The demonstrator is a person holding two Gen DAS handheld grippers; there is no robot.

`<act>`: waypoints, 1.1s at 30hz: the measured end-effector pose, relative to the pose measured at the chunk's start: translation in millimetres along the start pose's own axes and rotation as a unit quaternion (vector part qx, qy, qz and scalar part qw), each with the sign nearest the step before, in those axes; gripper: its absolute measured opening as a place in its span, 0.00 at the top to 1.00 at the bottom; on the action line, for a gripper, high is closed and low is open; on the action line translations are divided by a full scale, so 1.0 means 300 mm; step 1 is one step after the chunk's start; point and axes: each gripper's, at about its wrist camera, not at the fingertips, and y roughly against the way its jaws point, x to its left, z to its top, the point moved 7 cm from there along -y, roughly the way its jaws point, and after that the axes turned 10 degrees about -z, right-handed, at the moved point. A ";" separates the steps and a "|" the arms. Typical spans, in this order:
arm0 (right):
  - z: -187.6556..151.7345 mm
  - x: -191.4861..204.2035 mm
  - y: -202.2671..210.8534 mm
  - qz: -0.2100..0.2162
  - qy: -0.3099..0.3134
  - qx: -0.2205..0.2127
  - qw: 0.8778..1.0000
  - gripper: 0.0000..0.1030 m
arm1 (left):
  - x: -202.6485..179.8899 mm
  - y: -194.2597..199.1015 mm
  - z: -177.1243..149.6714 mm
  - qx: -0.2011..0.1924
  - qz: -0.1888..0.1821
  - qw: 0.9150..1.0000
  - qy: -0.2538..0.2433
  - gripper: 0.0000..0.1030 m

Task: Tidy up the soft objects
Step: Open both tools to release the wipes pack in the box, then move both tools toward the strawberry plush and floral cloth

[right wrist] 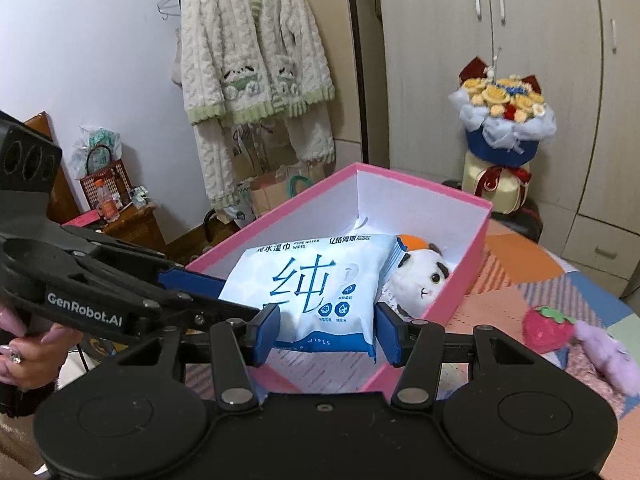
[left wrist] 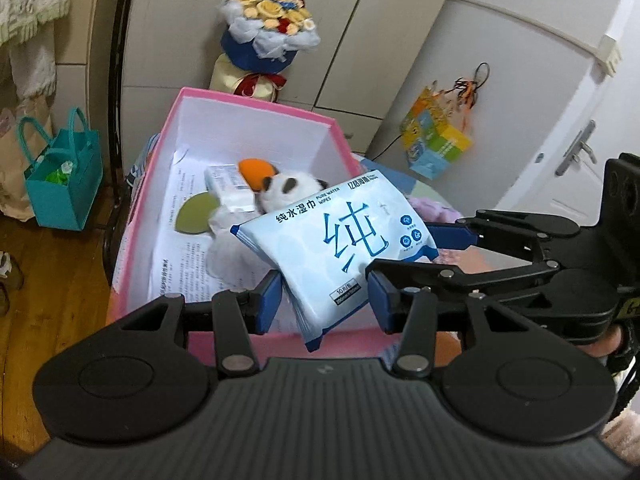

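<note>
Above the open pink box (left wrist: pixel 256 108) we carry a light-blue pack of wet wipes (left wrist: pixel 332 252) between both tools. Our left gripper (left wrist: pixel 322 302) clamps the pack's near end between its blue pads, and our right gripper (right wrist: pixel 328 332) pinches another edge of the same pack (right wrist: pixel 316 284), so the pack hangs tilted over the box's near half. Inside the box (right wrist: pixel 420 184) lies a panda plush (right wrist: pixel 420 280) with an orange part behind it, a smaller white packet (left wrist: pixel 228 188) (label too blurred to read), a green round piece (left wrist: pixel 196 216) and printed paper (left wrist: pixel 180 248) lining the bottom. Outside, on the patterned cover to the right, rest a strawberry plush (right wrist: pixel 548 328) and a purple plush (right wrist: pixel 608 356), just beside each other. A flower bouquet (right wrist: pixel 504 120) stands behind the box.
</note>
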 end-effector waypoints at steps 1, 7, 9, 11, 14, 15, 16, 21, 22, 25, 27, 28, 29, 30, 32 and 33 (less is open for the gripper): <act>0.001 -0.002 -0.018 0.001 0.000 0.005 1.000 0.44 | 0.020 -0.012 0.006 0.003 0.001 1.000 0.003 0.56; -0.003 0.003 -0.118 -0.004 0.001 0.041 0.999 0.44 | 0.099 -0.056 0.010 0.015 0.024 1.000 0.013 0.56; -0.011 0.008 -0.137 -0.010 0.001 0.048 0.999 0.47 | 0.109 -0.058 0.013 0.003 0.041 0.999 0.009 0.56; -0.012 0.013 -0.145 -0.024 0.014 0.043 0.999 0.47 | 0.112 -0.061 0.015 0.000 0.065 0.998 -0.005 0.54; -0.012 0.018 -0.147 -0.038 0.023 0.042 0.998 0.47 | 0.107 -0.054 0.014 -0.003 0.085 0.996 -0.018 0.52; -0.012 0.018 -0.140 -0.040 0.027 0.041 0.998 0.47 | 0.104 -0.048 0.013 -0.004 0.087 0.996 -0.021 0.52; -0.013 0.020 -0.133 -0.040 0.030 0.039 0.998 0.47 | 0.096 -0.039 0.010 -0.006 0.087 0.996 -0.024 0.51; -0.014 0.025 -0.073 -0.044 0.037 0.031 0.998 0.46 | 0.043 0.005 -0.001 -0.008 0.091 0.995 -0.044 0.45; -0.016 0.027 -0.058 -0.044 0.039 0.028 0.998 0.46 | 0.027 0.017 -0.004 -0.008 0.094 0.994 -0.051 0.45; -0.018 0.022 -0.006 -0.044 0.043 0.020 0.998 0.44 | -0.021 0.049 -0.010 -0.009 0.093 0.993 -0.066 0.42; -0.024 0.021 0.034 -0.044 0.045 0.015 0.998 0.43 | -0.058 0.071 -0.016 -0.012 0.090 0.993 -0.076 0.41; -0.027 0.020 0.054 -0.044 0.046 0.012 0.998 0.43 | -0.081 0.082 -0.019 -0.013 0.088 0.993 -0.083 0.40; -0.031 0.023 0.072 -0.045 0.049 0.009 0.998 0.43 | -0.104 0.093 -0.023 -0.014 0.087 0.992 -0.091 0.40; -0.035 0.021 0.093 -0.046 0.052 0.006 0.998 0.43 | -0.125 0.102 -0.027 -0.015 0.086 0.991 -0.097 0.40; -0.044 0.015 0.135 -0.048 0.056 0.000 0.997 0.42 | -0.173 0.117 -0.036 -0.016 0.082 0.990 -0.112 0.39; -0.050 0.011 0.155 -0.050 0.058 -0.003 0.997 0.42 | -0.196 0.122 -0.041 -0.016 0.080 0.990 -0.119 0.39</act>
